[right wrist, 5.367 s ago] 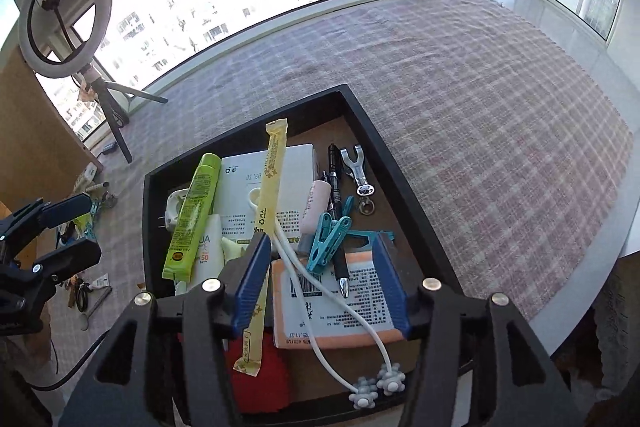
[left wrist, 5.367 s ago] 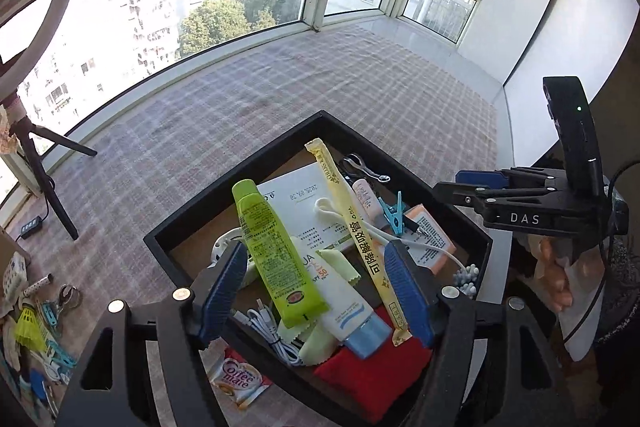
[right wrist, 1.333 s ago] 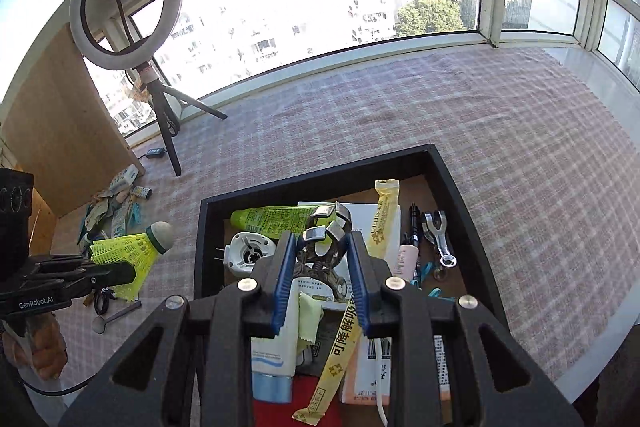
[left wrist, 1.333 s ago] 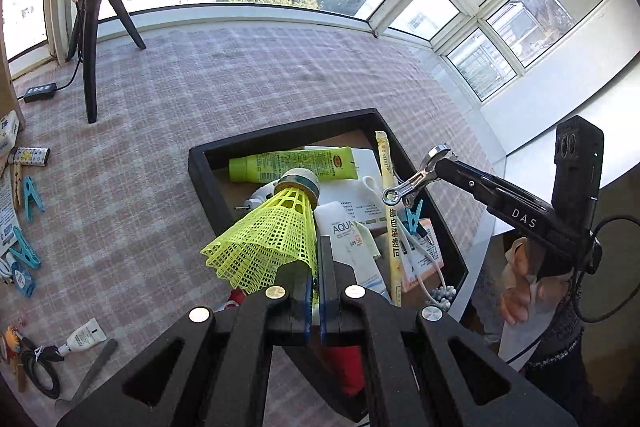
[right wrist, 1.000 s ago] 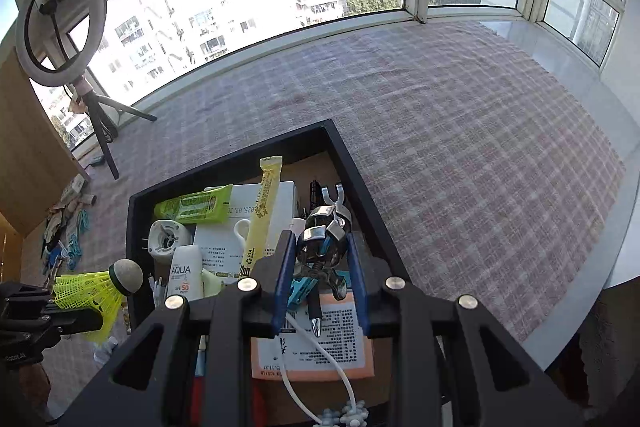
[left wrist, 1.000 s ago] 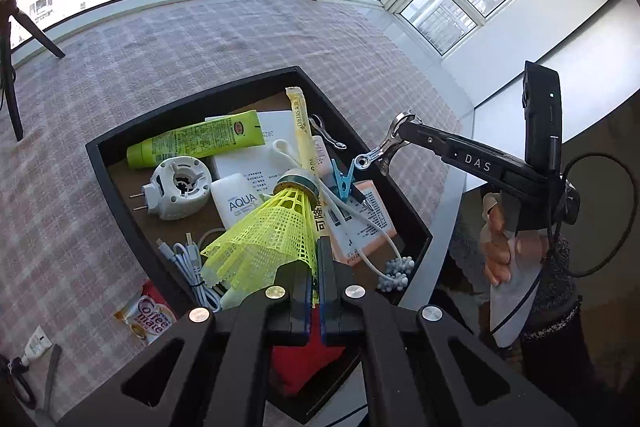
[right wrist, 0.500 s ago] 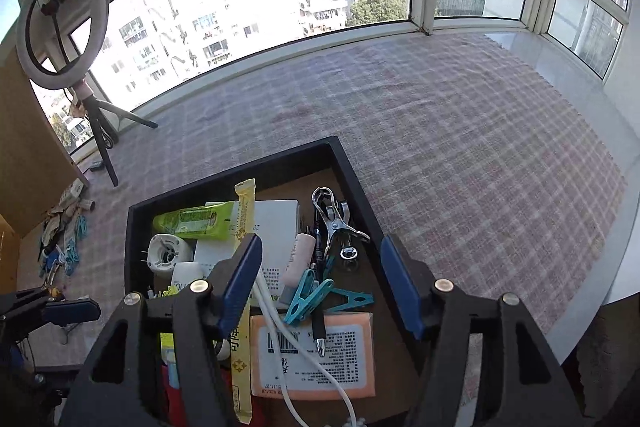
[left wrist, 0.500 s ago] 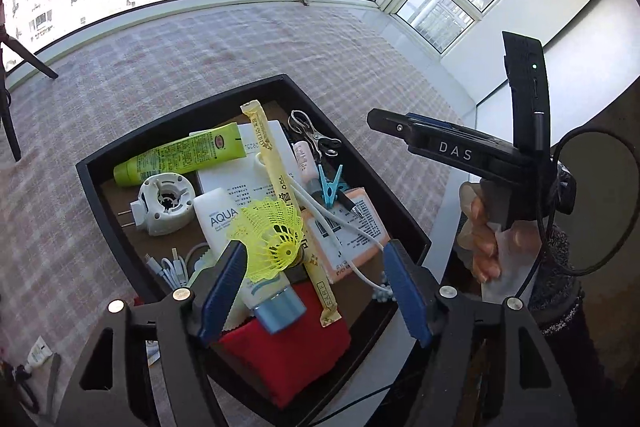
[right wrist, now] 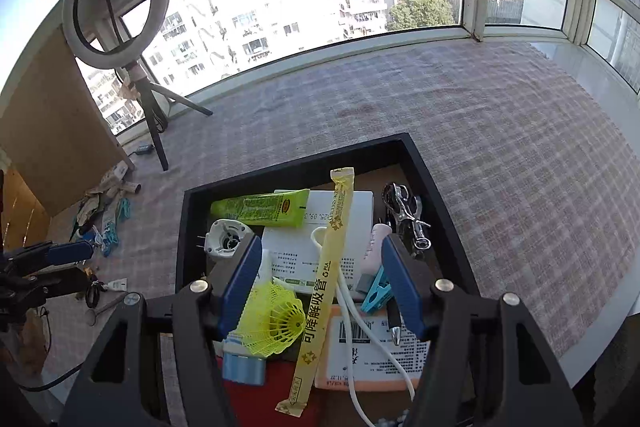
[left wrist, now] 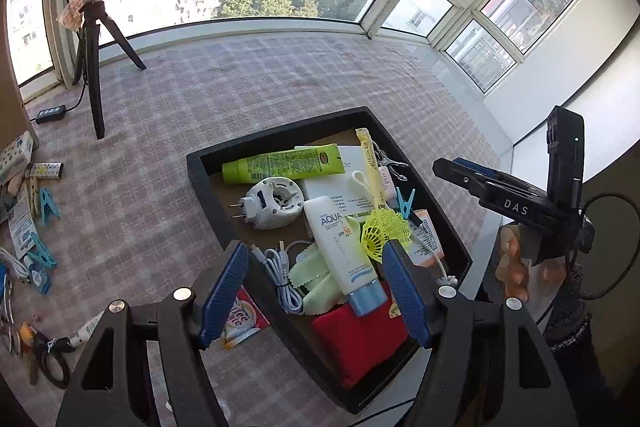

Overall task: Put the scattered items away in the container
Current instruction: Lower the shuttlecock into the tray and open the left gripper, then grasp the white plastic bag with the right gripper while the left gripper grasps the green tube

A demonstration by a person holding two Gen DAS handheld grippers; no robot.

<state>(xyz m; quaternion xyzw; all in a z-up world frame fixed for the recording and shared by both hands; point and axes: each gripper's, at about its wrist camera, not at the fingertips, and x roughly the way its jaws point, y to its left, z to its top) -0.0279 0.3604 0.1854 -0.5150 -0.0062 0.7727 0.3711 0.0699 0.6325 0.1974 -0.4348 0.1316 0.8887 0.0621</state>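
Note:
A black tray [left wrist: 208, 195] sits on the checked cloth, full of items. A yellow shuttlecock [left wrist: 384, 233] lies in it, also in the right wrist view [right wrist: 272, 323]. A metal clip [right wrist: 404, 207] lies at the tray's far right. My left gripper [left wrist: 316, 291] is open and empty above the tray's near end. My right gripper [right wrist: 320, 287] is open and empty above the tray [right wrist: 182, 227]; it shows from the side in the left wrist view [left wrist: 472, 175].
Scattered items lie left of the tray: blue pegs [left wrist: 46, 203], a coffee sachet [left wrist: 240, 319], a small tube [left wrist: 90, 327], scissors [left wrist: 44, 359]. A ring light on a tripod [right wrist: 116, 3] stands at the back left. The table edge runs close on the right.
Both grippers opened: the shuttlecock left the left one and the metal clip left the right one, and both now lie in the tray. Since half a second ago both views have pulled back a little.

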